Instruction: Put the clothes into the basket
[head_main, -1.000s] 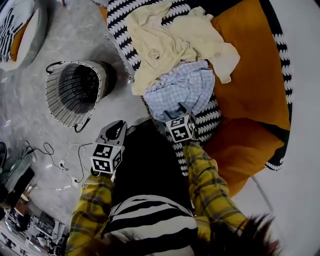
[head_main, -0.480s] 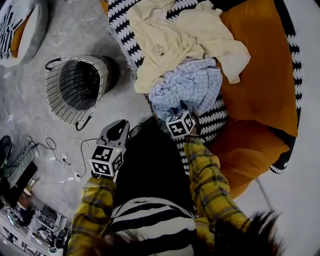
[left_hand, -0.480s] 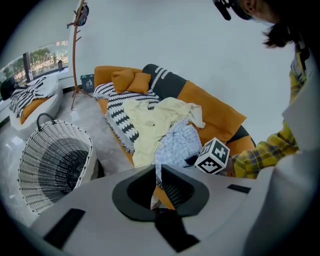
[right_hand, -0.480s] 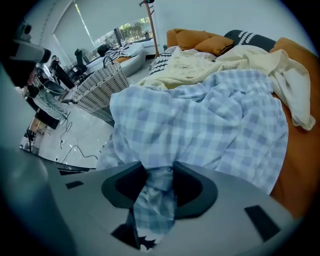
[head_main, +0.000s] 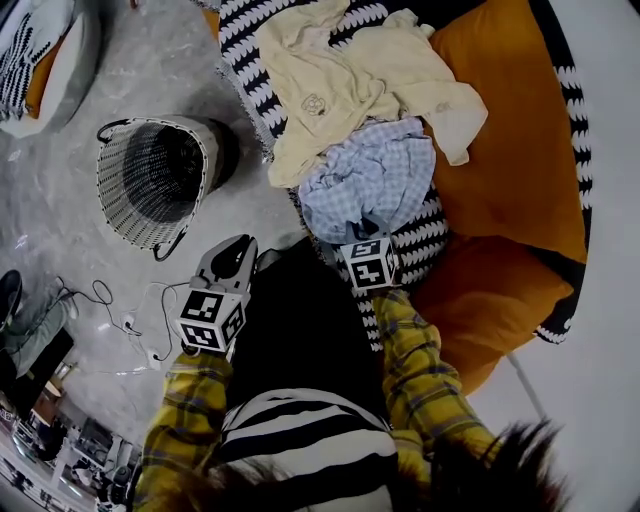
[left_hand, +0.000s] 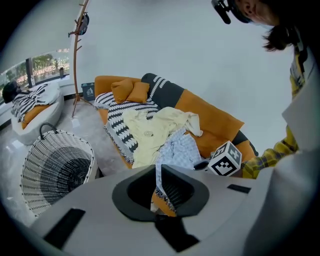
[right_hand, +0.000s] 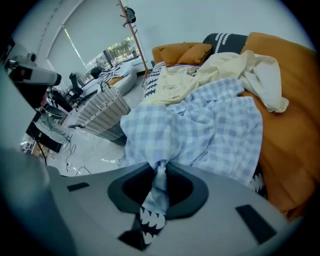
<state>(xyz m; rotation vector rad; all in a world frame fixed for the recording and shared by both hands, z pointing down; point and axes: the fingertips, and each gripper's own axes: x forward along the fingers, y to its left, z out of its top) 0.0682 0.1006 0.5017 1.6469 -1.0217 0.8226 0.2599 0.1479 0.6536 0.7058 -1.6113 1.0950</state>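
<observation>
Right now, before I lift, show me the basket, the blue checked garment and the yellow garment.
basket (head_main: 130, 215), head view, on its woven wall.
blue checked garment (right_hand: 210, 130), right gripper view, on the middle of the cloth.
yellow garment (head_main: 320, 75), head view, on its front panel.

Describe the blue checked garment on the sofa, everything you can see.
The blue checked garment is thin, light blue-and-white checked cloth, crumpled into soft folds. It lies heaped on the black-and-white blanket, touching the cream garment on its far side and the orange cushion beside it. The right gripper, whose jaws have just been closing, pinches a fold of its near edge between them.
</observation>
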